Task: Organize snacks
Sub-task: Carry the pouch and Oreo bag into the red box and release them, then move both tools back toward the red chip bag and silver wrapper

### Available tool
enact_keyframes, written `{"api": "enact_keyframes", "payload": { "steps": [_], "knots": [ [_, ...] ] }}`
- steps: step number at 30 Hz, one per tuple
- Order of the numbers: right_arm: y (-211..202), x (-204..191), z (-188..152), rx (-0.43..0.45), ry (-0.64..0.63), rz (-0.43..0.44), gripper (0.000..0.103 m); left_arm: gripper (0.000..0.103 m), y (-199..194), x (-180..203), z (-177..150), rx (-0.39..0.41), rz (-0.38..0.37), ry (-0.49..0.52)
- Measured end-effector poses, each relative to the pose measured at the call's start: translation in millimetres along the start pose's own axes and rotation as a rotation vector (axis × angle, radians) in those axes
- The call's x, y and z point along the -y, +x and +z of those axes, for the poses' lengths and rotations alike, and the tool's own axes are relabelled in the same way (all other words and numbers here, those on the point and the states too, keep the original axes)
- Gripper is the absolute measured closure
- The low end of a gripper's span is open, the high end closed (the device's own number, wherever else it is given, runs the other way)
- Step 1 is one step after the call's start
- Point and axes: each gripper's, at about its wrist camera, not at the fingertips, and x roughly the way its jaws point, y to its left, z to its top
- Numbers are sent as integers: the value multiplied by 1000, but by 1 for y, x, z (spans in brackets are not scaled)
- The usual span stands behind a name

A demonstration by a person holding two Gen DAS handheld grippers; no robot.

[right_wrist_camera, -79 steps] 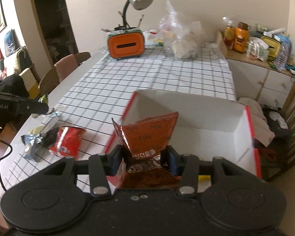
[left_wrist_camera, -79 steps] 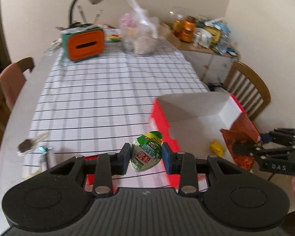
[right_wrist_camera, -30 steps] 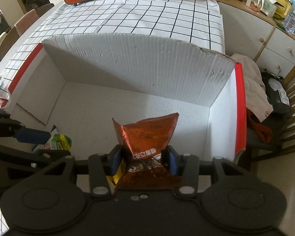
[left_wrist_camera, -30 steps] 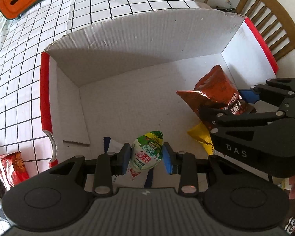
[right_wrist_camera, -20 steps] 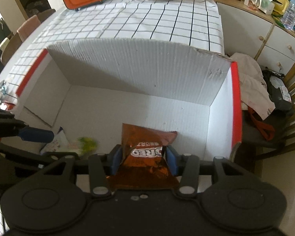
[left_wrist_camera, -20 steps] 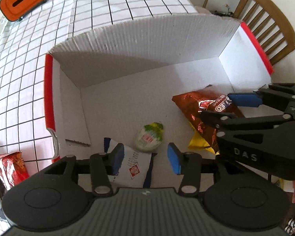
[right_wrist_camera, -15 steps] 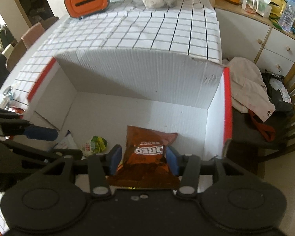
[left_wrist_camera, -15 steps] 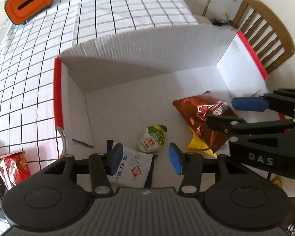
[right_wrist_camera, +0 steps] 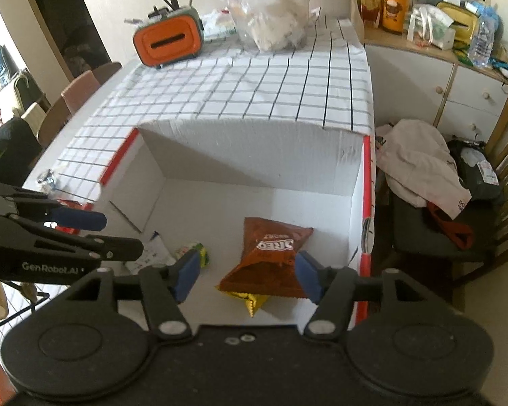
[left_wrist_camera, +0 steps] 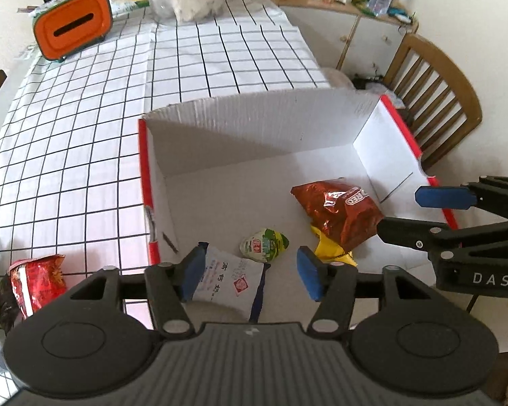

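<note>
A white cardboard box with red rims (left_wrist_camera: 274, 125) (right_wrist_camera: 250, 149) stands on the checked tablecloth. Inside lie a brown Oreo bag (left_wrist_camera: 338, 208) (right_wrist_camera: 271, 250), a small green-and-white snack packet (left_wrist_camera: 263, 243) (right_wrist_camera: 194, 250), a white sachet (left_wrist_camera: 230, 279) (right_wrist_camera: 149, 253) and a yellow packet (left_wrist_camera: 333, 252) (right_wrist_camera: 249, 299) partly under the Oreo bag. My left gripper (left_wrist_camera: 249, 272) is open and empty above the box's near edge. My right gripper (right_wrist_camera: 244, 275) is open and empty above the Oreo bag; it also shows in the left wrist view (left_wrist_camera: 413, 213).
A red snack bag (left_wrist_camera: 39, 279) and other wrappers lie on the table left of the box. An orange tissue box (left_wrist_camera: 72, 30) (right_wrist_camera: 167, 42) and a clear plastic bag (right_wrist_camera: 271, 17) stand at the far end. A wooden chair (left_wrist_camera: 433, 91) and a cluttered sideboard (right_wrist_camera: 457, 54) are on the right.
Both grippers opened over the box and dropped their loads: the green packet and the Oreo bag now lie on the box floor. Both grippers have since lifted and pulled back.
</note>
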Motion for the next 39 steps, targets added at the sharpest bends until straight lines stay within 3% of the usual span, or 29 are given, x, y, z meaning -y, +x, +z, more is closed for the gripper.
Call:
{"api": "enact_keyframes", "payload": {
  "steps": [4, 7, 10, 14, 20, 31, 39],
  "knots": [
    [-14, -11, -4, 29, -8, 10, 38, 42, -14, -2, -9, 36, -1, 5],
    [-23, -20, -7, 56, -22, 7, 26, 37, -28, -5, -17, 72, -3, 13],
    [-30, -31, -9, 78, -35, 12, 23, 35, -41, -8, -24, 110, -2, 21],
    [-39, -46, -13, 96, -39, 34, 21, 23, -59, -15, -37, 159, 1, 33],
    [-48, -75, -20, 120, -69, 56, 13, 20, -83, -33, -58, 215, 26, 55],
    [-45, -142, -28, 151, -170, 104, 2, 17, -111, -87, -98, 314, 52, 11],
    [-20, -184, -27, 123, -175, 134, 1, 16, -111, -147, -123, 310, 96, -78]
  ]
}}
